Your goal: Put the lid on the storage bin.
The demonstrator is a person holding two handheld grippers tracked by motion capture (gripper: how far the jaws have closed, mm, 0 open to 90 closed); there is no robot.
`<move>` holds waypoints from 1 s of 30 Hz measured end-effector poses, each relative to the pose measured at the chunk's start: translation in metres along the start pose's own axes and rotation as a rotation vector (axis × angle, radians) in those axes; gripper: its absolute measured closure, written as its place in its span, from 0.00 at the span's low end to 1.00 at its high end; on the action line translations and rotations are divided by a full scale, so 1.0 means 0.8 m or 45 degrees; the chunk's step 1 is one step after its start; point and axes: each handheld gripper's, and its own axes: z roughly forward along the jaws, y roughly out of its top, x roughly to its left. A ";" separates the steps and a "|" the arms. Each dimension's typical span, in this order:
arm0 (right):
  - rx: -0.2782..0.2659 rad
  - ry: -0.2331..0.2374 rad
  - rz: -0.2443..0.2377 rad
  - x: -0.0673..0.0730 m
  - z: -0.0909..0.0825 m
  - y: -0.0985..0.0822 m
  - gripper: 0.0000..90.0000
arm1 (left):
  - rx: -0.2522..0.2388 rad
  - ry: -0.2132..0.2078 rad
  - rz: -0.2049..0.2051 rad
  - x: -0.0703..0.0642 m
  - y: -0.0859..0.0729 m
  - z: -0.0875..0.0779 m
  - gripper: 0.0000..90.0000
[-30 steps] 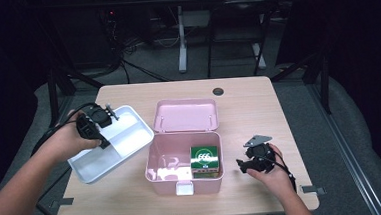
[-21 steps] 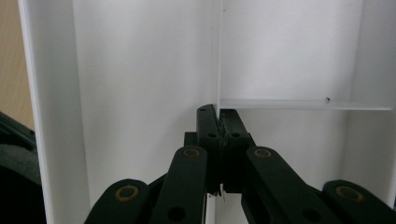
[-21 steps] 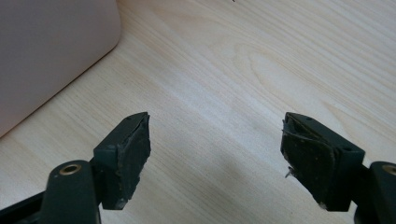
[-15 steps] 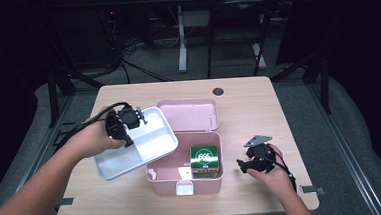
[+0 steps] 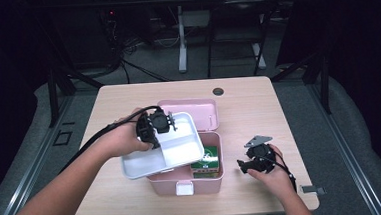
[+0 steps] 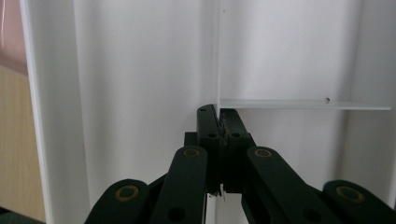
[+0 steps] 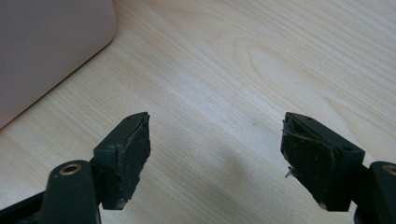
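The left gripper [image 5: 165,123] has its jaws pressed together on the thin middle divider of a smooth white plastic tray [image 5: 181,150], rectangular with rounded corners. The tray hangs tilted over the open pink box [image 5: 203,179], partly covering a green packet [image 5: 207,162] inside. The right gripper [image 5: 246,165] rests on the pale wooden table [image 5: 258,108], its worn black pads [image 7: 133,154] wide apart and holding nothing.

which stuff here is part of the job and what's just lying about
In the job:
- white divided tray, its divider pinched by the left gripper
- pink box, lid open
- green packet inside it

Lying about:
- right gripper, fingers open, holding nothing
- table grommet
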 end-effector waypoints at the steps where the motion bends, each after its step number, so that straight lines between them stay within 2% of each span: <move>1: 0.000 0.000 0.000 0.000 0.000 0.000 0.26 | -0.001 -0.006 0.020 -0.002 0.005 0.000 0.99; 4: 0.002 0.003 0.004 0.000 0.000 0.000 0.26 | -0.025 -0.001 0.105 -0.013 0.022 0.004 0.99; 5: 0.002 0.003 0.004 0.000 0.000 0.000 0.26 | -0.025 -0.001 0.105 -0.013 0.022 0.004 0.99; 6: 0.002 0.005 0.005 0.000 0.001 -0.001 0.26 | -0.032 0.004 0.160 -0.018 0.031 0.007 0.99; 7: 0.002 0.005 0.005 0.000 0.001 -0.001 0.26 | -0.032 0.004 0.160 -0.018 0.031 0.007 0.99; 11: 0.006 0.008 -0.004 0.000 0.002 -0.002 0.26 | -0.058 -0.040 0.244 -0.023 0.042 0.013 0.99; 12: 0.008 0.007 -0.003 0.000 0.002 -0.002 0.26 | -0.047 -0.045 0.271 -0.025 0.046 0.018 0.99; 13: 0.008 0.007 -0.003 0.000 0.002 -0.002 0.26 | -0.047 -0.045 0.271 -0.025 0.046 0.018 0.99; 15: 0.008 0.008 -0.001 0.000 0.002 -0.002 0.26 | -0.037 -0.038 0.304 -0.028 0.050 0.022 0.99; 21: 0.013 0.013 -0.008 0.001 0.003 -0.002 0.26 | -0.058 -0.052 0.321 -0.030 0.060 0.028 0.99; 30: 0.013 0.013 -0.014 0.002 0.003 -0.002 0.26 | -0.037 -0.057 0.313 -0.025 0.065 0.042 0.99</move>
